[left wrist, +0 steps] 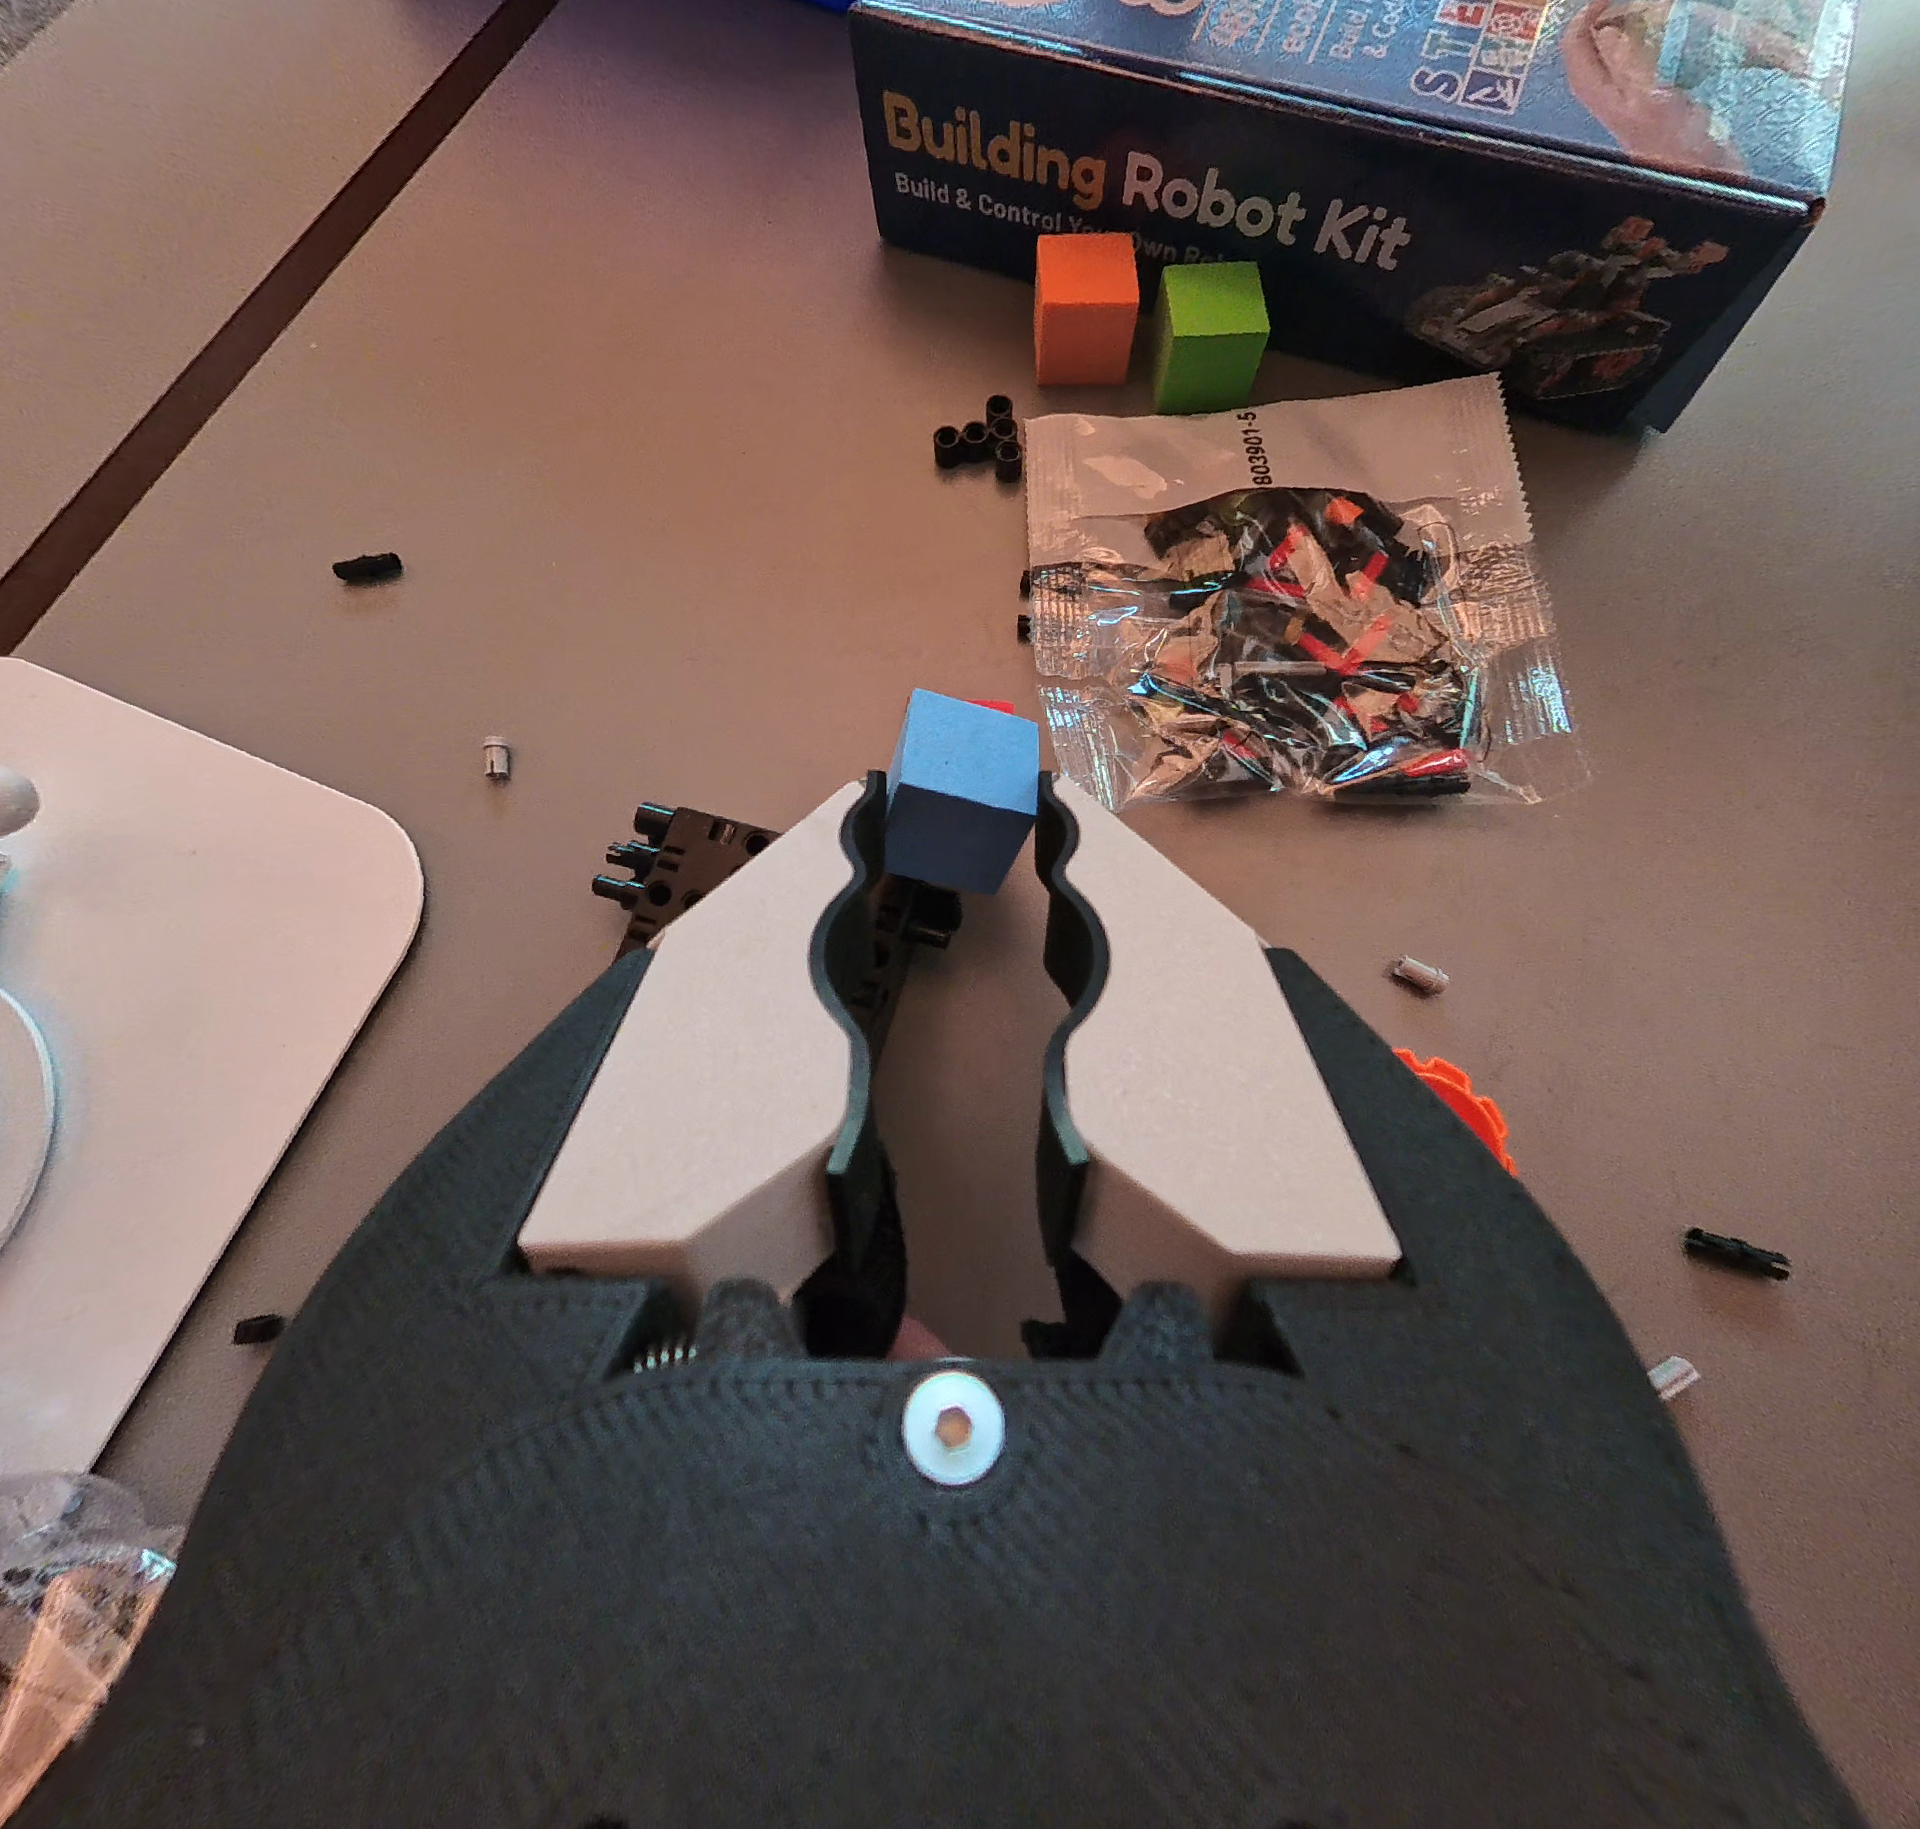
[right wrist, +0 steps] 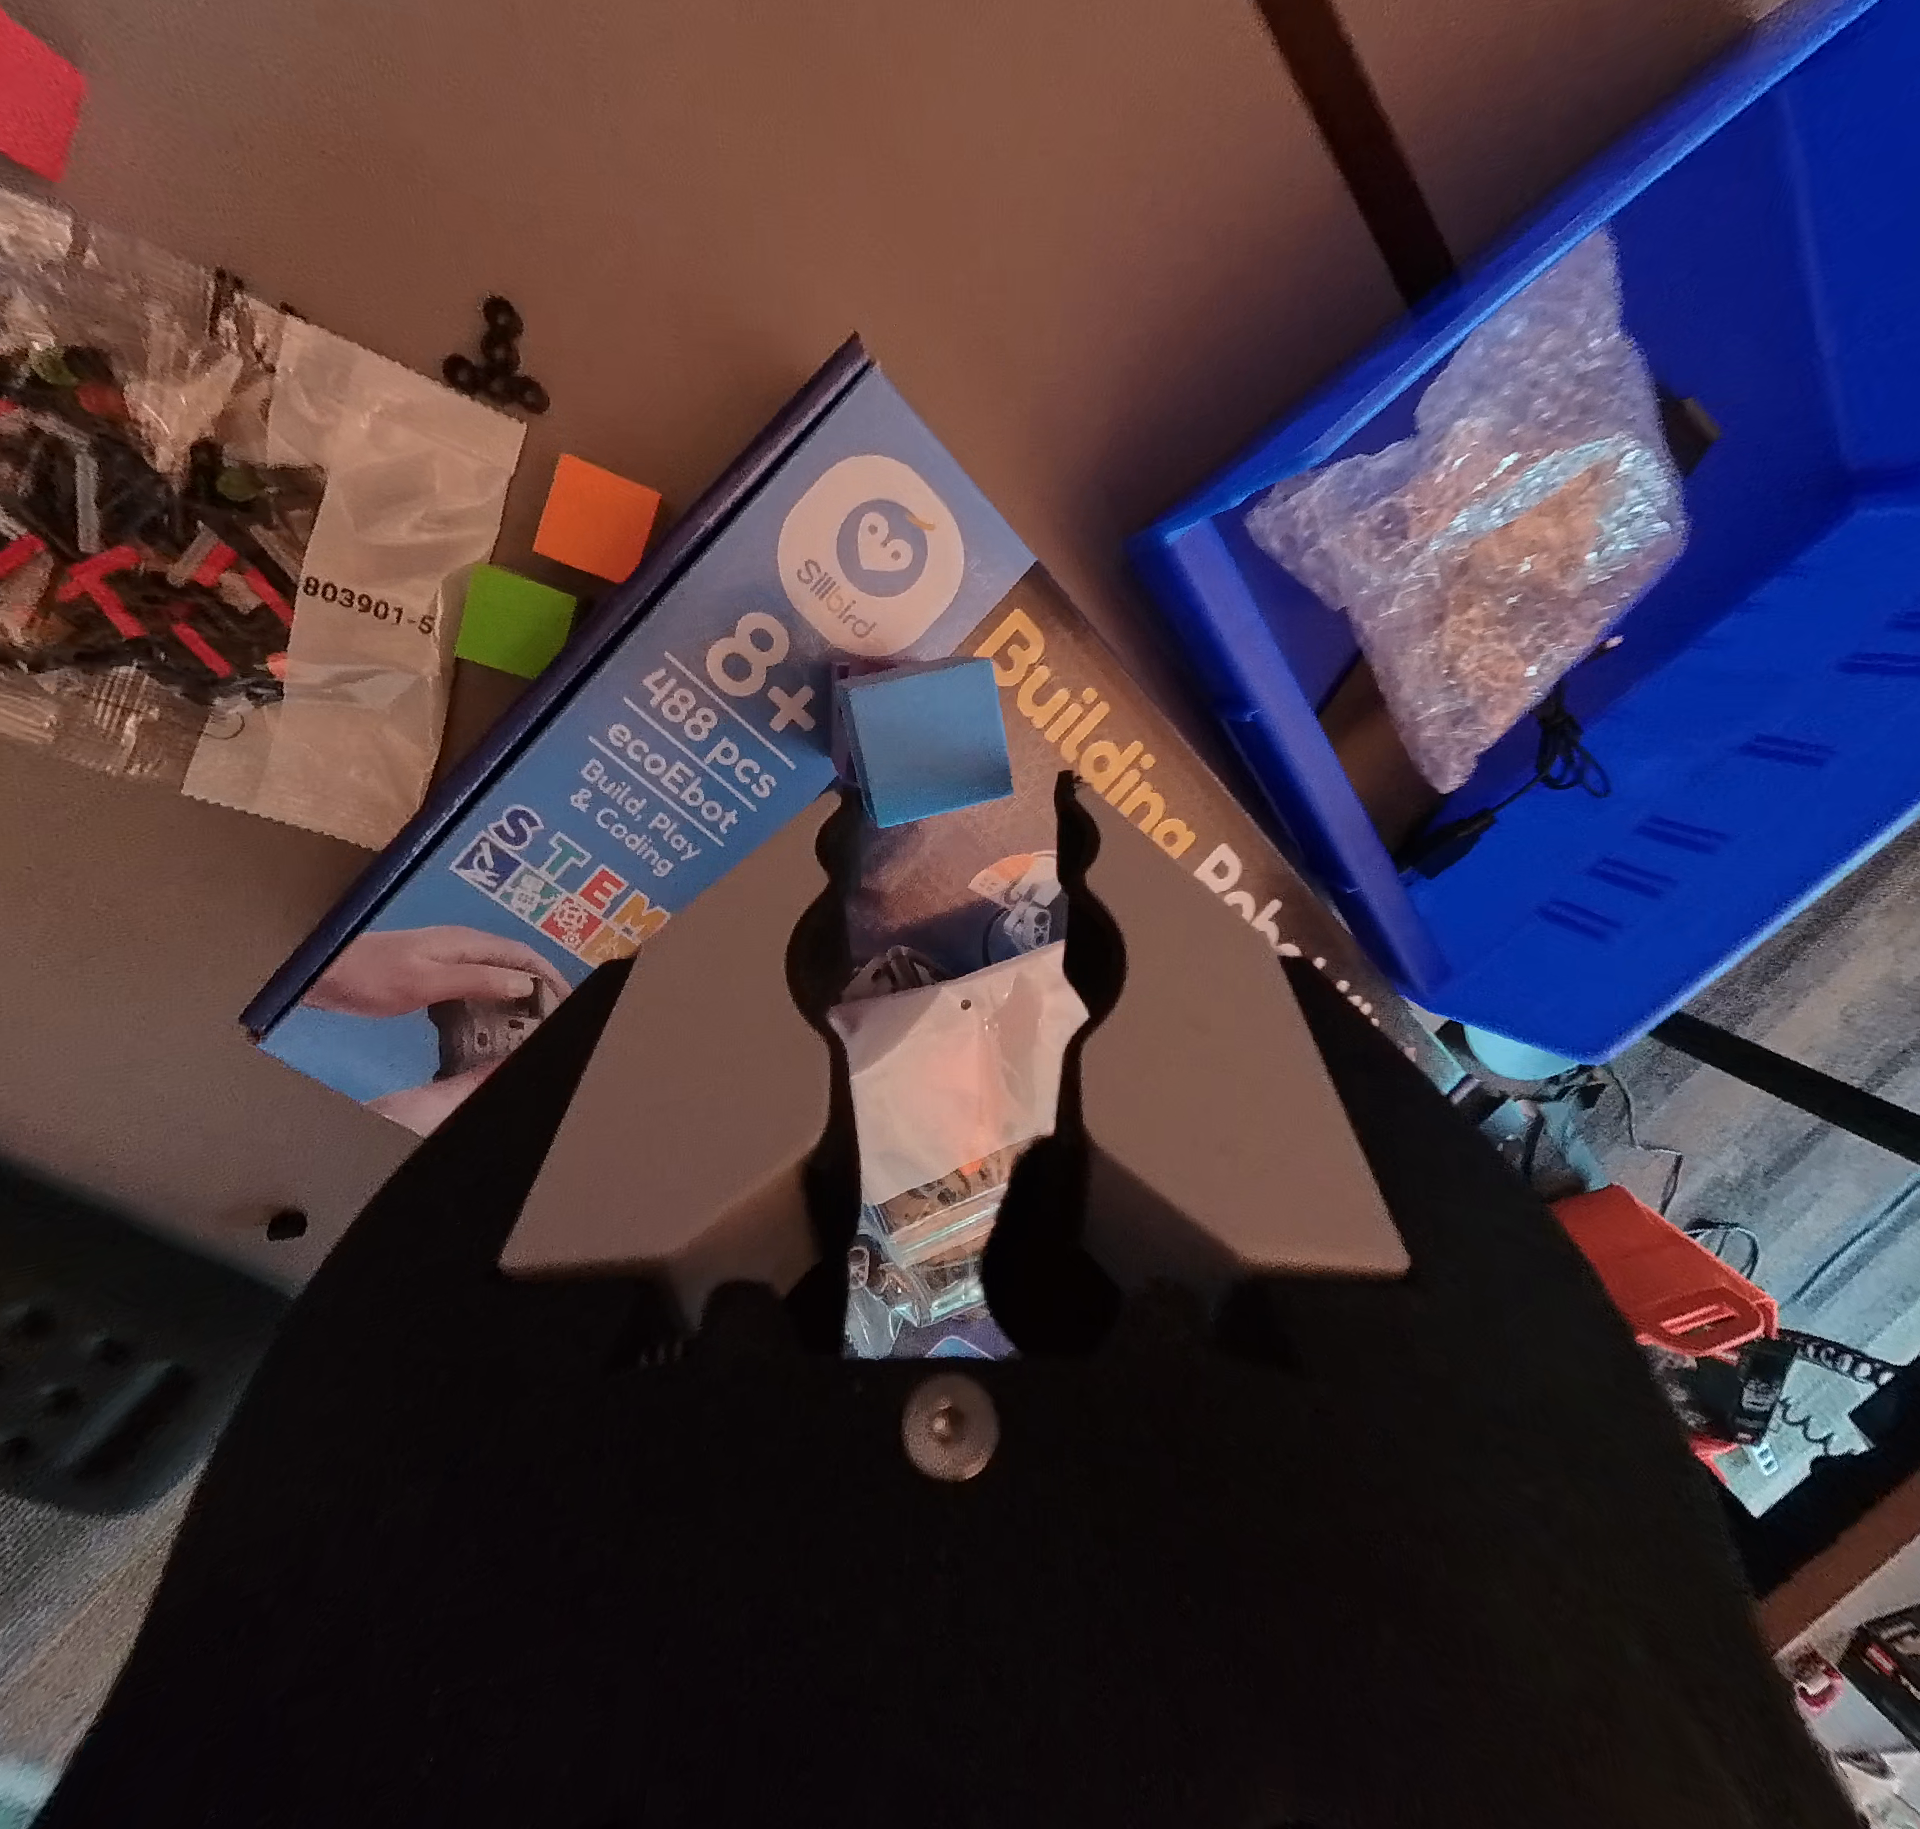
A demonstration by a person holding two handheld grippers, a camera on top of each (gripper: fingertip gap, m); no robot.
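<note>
Left gripper (left wrist: 958, 811) pinches a blue cube (left wrist: 961, 794) at its fingertips, lifted above the desk (left wrist: 644, 345). Beyond it lie a clear bag of parts (left wrist: 1299, 616), an orange cube (left wrist: 1086, 309) and a green cube (left wrist: 1210, 335), both against the kit box (left wrist: 1351, 148). Right gripper (right wrist: 951, 797) hovers over that box with a second blue cube (right wrist: 925, 740) at its tips; cannot tell if gripped. Blue bin (right wrist: 1621, 574) sits near the desk's edge.

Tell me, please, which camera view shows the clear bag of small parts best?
The left wrist view: the clear bag of small parts lies whole and well lit on the table, below the green block. The right wrist view crops it at the left edge, dimmer.
</note>
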